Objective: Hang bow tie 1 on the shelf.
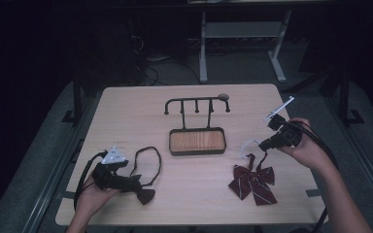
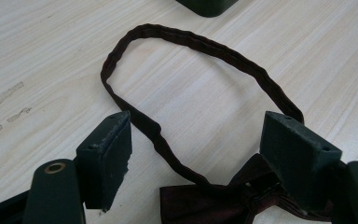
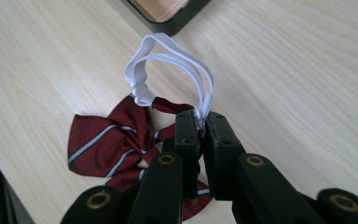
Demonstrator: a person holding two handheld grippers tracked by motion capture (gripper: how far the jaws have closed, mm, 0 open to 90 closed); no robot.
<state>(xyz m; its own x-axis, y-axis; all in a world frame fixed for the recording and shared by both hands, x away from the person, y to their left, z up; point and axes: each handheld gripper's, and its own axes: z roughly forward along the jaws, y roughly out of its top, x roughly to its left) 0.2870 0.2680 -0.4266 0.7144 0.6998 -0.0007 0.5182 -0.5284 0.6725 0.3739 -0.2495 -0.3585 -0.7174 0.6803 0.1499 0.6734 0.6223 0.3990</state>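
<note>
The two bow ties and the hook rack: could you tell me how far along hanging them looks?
Nothing hangs on the rack yet. In hand: the right gripper is shut on the striped bow tie's white elastic band. The left gripper is open around the dark bow tie, which lies on the table. Left, presumably: hanging both.

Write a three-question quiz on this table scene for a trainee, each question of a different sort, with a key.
1. True or false: the right gripper is shut on the white elastic loop of the striped red bow tie.
2. Multiple choice: the left gripper stands how? A) shut on the dark strap; B) open, its jaws either side of the dark bow tie and its strap; C) shut on the stand.
3. Fill in: the hook stand rises from a tray with a ____ floor.

Key: 1 true; 2 B; 3 wooden.
</note>
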